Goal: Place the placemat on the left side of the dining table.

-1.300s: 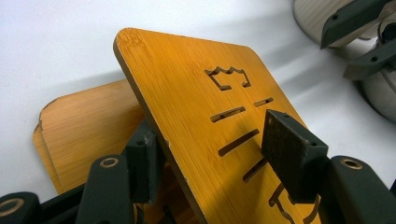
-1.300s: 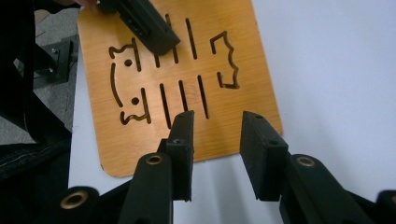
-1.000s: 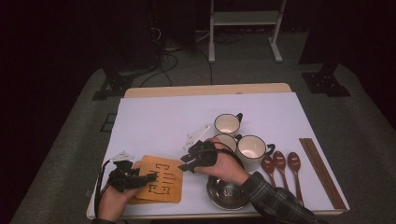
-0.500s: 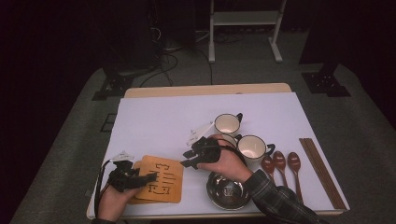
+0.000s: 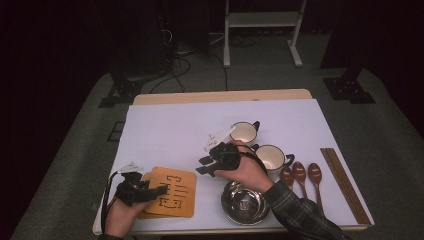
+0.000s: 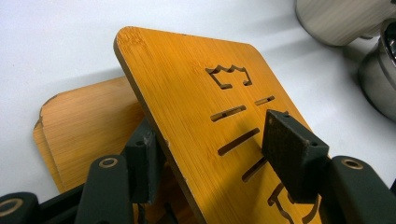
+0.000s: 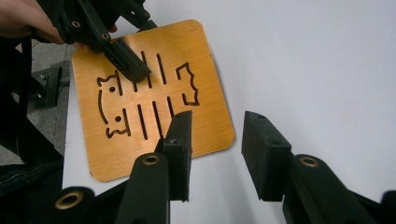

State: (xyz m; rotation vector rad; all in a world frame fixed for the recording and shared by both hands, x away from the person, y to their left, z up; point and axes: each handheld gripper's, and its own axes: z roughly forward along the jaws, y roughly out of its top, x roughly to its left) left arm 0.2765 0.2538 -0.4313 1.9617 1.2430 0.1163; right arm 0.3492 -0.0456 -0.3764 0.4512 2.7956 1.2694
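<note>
Gripping the top square bamboo trivet with cut-out slots [image 6: 196,116], the left gripper [image 5: 145,190] has one jaw above and one below it, lifting its edge off the other bamboo trivets stacked underneath [image 6: 79,126] at the table's near-left corner; how many are in that stack is hard to make out. Next over, the shiny steel bowl [image 5: 245,202] sits at the near edge, partly covered by the person's right hand. The right gripper [image 7: 215,154] hovers over the white table cover [image 5: 175,125] with its jaws apart and nothing between them. Farther back, two white enamel mugs with dark rims [image 5: 270,156] stand, and three brown spoons [image 5: 300,172] lie to the right.
</note>
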